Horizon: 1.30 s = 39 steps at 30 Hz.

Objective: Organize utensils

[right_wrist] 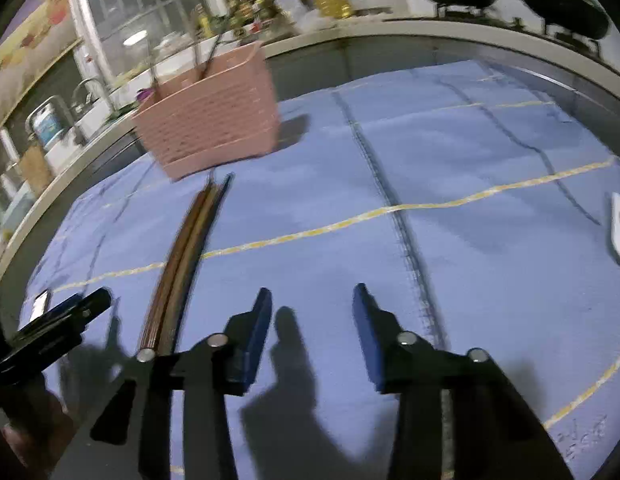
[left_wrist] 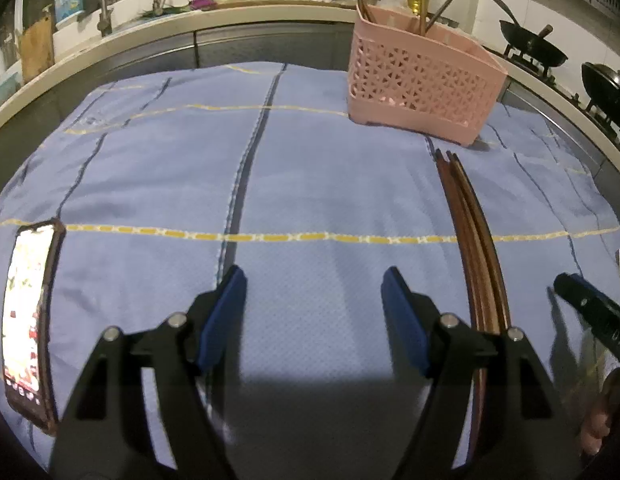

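Lying on the blue checked cloth point(left_wrist: 318, 184) at the far left, a phone point(left_wrist: 28, 320) is glowing face-up, well apart from anything the task concerns. Moving right, the left gripper point(left_wrist: 314, 312) is hovering over bare cloth with its blue pads spread wide and nothing between them. Just beside its right finger, a bundle of brown chopsticks point(left_wrist: 476, 248) is lying flat, the sticks packed side by side and pointing away toward the pink lattice basket point(left_wrist: 422, 80), which is standing near the cloth's far edge with a few sticks already leaning upright in it. In the right wrist view the same chopsticks point(right_wrist: 186, 248) are running just left of the right gripper point(right_wrist: 312, 340), whose pads are standing apart over empty cloth, gripping nothing. Judging by their look, the sticks are being light, stiff and smooth, so they are likely to roll or fan apart if pinched at one end; the soft cloth beneath is giving a little, which should be letting a pad slide under them. Taking hold across the whole bundle near its middle is looking the safest choice, squeezing firmly enough that no single stick is slipping out during the lift toward the basket.
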Each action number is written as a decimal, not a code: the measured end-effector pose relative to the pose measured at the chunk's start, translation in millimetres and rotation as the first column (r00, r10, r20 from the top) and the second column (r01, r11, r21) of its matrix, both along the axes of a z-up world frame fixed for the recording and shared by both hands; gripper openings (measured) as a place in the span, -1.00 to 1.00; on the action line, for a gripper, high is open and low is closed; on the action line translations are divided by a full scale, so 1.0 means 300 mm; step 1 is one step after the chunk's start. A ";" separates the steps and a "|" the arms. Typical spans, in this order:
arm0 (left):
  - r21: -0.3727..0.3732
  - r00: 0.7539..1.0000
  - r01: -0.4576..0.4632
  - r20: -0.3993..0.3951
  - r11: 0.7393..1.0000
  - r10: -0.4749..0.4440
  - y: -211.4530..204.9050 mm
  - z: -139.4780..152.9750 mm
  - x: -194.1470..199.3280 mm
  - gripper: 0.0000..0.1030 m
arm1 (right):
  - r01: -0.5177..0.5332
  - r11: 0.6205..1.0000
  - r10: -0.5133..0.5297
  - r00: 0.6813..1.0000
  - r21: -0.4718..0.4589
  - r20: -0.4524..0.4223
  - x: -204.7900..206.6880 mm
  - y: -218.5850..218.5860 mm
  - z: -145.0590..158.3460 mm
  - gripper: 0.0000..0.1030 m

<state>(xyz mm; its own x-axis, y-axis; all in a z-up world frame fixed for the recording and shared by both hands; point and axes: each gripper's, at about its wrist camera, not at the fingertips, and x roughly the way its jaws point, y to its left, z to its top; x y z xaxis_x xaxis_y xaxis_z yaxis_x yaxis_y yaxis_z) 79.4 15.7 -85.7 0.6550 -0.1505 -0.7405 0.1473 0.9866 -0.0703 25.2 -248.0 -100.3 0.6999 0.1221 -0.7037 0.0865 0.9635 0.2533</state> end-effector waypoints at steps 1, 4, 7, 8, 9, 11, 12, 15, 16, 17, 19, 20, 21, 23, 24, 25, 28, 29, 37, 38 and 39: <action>-0.005 1.000 0.005 0.000 1.000 -0.005 0.001 0.001 -0.001 0.32 | -0.021 1.000 0.021 1.000 0.001 -0.005 0.003 0.016 0.002 -0.34; -0.028 0.999 0.038 0.005 0.999 -0.038 -0.003 0.004 -0.006 0.16 | -0.084 0.996 0.084 0.996 0.019 -0.023 0.012 0.060 0.012 -0.44; -0.036 0.996 0.084 0.005 0.996 -0.084 -0.024 0.007 -0.017 -0.06 | -0.127 0.992 0.127 0.992 0.018 -0.023 0.012 0.095 0.025 -0.47; -0.042 0.994 0.105 0.001 0.994 -0.105 -0.032 0.007 -0.022 -0.08 | -0.141 0.990 0.141 0.990 0.015 -0.026 0.013 0.107 0.027 -0.48; -0.050 0.993 0.117 -0.003 0.992 -0.117 -0.040 0.007 -0.026 -0.09 | -0.162 0.987 0.162 0.986 0.010 -0.030 0.014 0.124 0.029 -0.48; -0.093 0.988 0.151 -0.020 0.984 -0.153 -0.053 0.011 -0.036 -0.10 | -0.187 0.982 0.187 0.982 0.004 -0.038 0.013 0.146 0.027 -0.51; -0.105 0.986 0.159 -0.022 0.982 -0.162 -0.058 0.012 -0.042 -0.10 | -0.205 0.979 0.204 0.978 0.000 -0.044 0.014 0.160 0.024 -0.52; -0.147 0.975 0.213 -0.026 0.966 -0.219 -0.084 0.025 -0.062 -0.16 | -0.239 0.969 0.236 0.970 -0.061 -0.052 0.013 0.202 0.016 -0.55; -0.153 0.972 0.227 -0.032 0.962 -0.235 -0.096 0.025 -0.066 -0.17 | -0.248 0.964 0.243 0.968 -0.096 -0.056 0.012 0.216 0.016 -0.57; -0.148 0.969 0.236 -0.036 0.960 -0.244 -0.109 0.023 -0.069 -0.17 | -0.253 0.960 0.248 0.967 -0.118 -0.055 0.010 0.226 0.016 -0.58; -0.137 0.966 0.246 -0.041 0.959 -0.254 -0.128 0.017 -0.071 -0.17 | -0.258 0.957 0.253 0.966 -0.135 -0.054 0.010 0.235 0.013 -0.58; -0.129 0.966 0.249 -0.045 0.960 -0.256 -0.140 0.011 -0.071 -0.20 | -0.265 0.951 0.260 0.964 -0.161 -0.051 0.008 0.242 0.013 -0.60; -0.125 0.966 0.248 -0.050 0.961 -0.255 -0.143 0.008 -0.069 -0.26 | -0.269 0.947 0.265 0.963 -0.178 -0.047 0.007 0.245 0.011 -0.60; -0.122 0.966 0.244 -0.061 0.962 -0.253 -0.149 0.002 -0.066 -0.28 | -0.271 0.949 0.266 0.963 -0.161 -0.053 0.009 0.237 0.011 -0.61; -0.122 0.964 0.248 -0.063 0.961 -0.257 -0.151 0.004 -0.064 -0.28 | -0.268 0.954 0.263 0.963 -0.133 -0.057 0.013 0.227 0.010 -0.61; -0.122 0.963 0.253 -0.064 0.960 -0.262 -0.154 0.005 -0.063 -0.28 | -0.262 0.960 0.258 0.964 -0.101 -0.058 0.018 0.214 0.009 -0.61; -0.088 0.960 0.266 -0.063 0.960 -0.272 -0.170 0.006 -0.072 -0.28 | -0.237 0.971 0.235 0.970 -0.040 -0.056 0.025 0.180 0.014 -0.61; -0.072 0.959 0.269 -0.068 0.960 -0.274 -0.178 0.001 -0.071 -0.28 | -0.231 0.972 0.229 0.972 -0.032 -0.055 0.024 0.170 0.016 -0.61; -0.004 0.964 0.259 -0.056 0.966 -0.259 -0.203 0.002 -0.056 -0.35 | -0.223 0.975 0.223 0.974 0.003 -0.042 0.026 0.140 0.031 -0.61; -0.010 0.965 0.255 -0.059 0.967 -0.255 -0.196 0.004 -0.051 -0.39 | -0.230 0.973 0.230 0.972 0.002 -0.040 0.028 0.144 0.034 -0.61; -0.011 0.966 0.251 -0.059 0.968 -0.251 -0.192 0.004 -0.051 -0.39 | -0.238 0.971 0.238 0.970 -0.002 -0.040 0.031 0.150 0.035 -0.61</action>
<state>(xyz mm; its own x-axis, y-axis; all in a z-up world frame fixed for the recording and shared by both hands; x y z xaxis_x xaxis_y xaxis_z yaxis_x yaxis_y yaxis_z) 64.0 -41.9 -84.5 0.5505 -0.3069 -0.7764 0.3856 0.9183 -0.0896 34.6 -203.0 -89.8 0.6228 0.2773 -0.7316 -0.1357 0.9592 0.2481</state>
